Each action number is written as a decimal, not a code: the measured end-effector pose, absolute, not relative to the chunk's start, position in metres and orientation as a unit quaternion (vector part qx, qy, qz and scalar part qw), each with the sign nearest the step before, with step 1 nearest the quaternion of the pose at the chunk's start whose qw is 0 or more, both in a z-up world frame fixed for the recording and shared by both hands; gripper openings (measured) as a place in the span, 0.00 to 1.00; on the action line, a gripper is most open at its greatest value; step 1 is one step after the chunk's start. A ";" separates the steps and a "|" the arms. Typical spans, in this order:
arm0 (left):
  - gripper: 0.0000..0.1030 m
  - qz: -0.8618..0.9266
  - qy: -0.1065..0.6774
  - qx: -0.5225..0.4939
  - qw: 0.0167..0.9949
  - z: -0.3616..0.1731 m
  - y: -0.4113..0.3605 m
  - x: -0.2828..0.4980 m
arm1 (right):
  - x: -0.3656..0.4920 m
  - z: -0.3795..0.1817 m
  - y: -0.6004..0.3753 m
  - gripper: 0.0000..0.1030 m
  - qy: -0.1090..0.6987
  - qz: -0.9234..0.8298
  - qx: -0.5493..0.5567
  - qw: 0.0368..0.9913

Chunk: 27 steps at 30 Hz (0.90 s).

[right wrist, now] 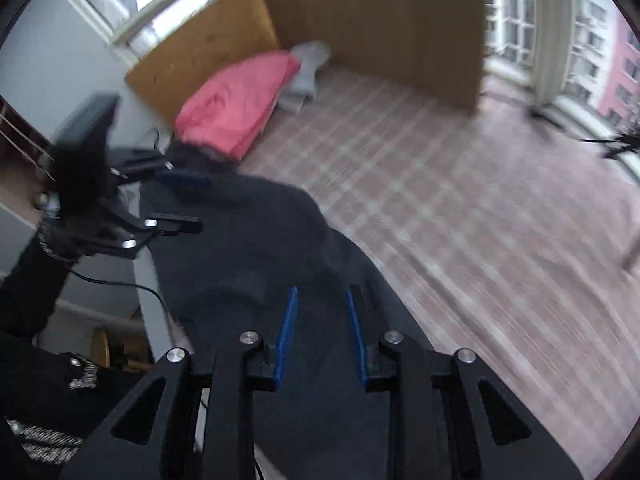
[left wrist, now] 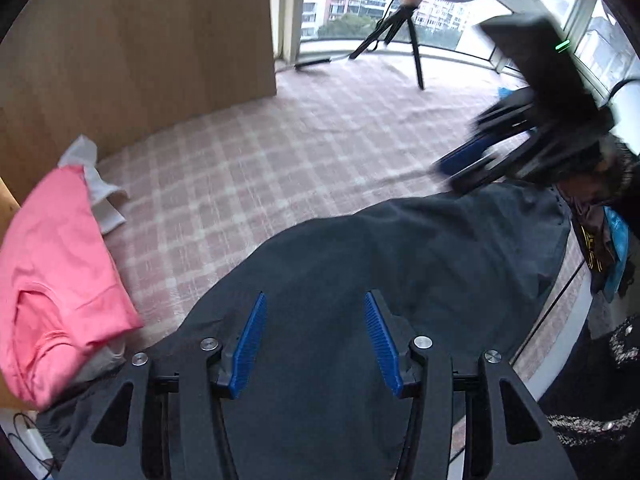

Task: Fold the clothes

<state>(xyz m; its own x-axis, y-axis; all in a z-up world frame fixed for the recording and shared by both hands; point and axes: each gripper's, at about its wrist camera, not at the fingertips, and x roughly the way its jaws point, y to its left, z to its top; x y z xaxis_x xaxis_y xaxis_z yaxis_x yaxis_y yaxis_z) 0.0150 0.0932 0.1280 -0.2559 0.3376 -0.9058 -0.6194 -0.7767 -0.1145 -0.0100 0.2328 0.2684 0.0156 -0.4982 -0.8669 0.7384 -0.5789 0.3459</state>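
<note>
We see the dark garment (left wrist: 400, 280) spread on the checked cloth (left wrist: 280, 152) along its near edge. Our left gripper (left wrist: 316, 340) hangs over it, jaws about half apart with nothing between the pads. Our right gripper (right wrist: 322, 336) hangs over the same garment, jaws narrower but parted, gripping nothing. A pink garment (left wrist: 52, 272) lies at the cloth's left edge.

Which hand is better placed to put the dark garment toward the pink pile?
Probably left: the left gripper hangs open over the dark garment, with the pink pile close beside it.
</note>
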 end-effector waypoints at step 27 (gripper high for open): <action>0.00 0.747 -0.055 -0.628 0.212 0.050 0.100 0.013 | 0.063 0.209 0.188 0.03 0.040 -0.618 0.545 0.565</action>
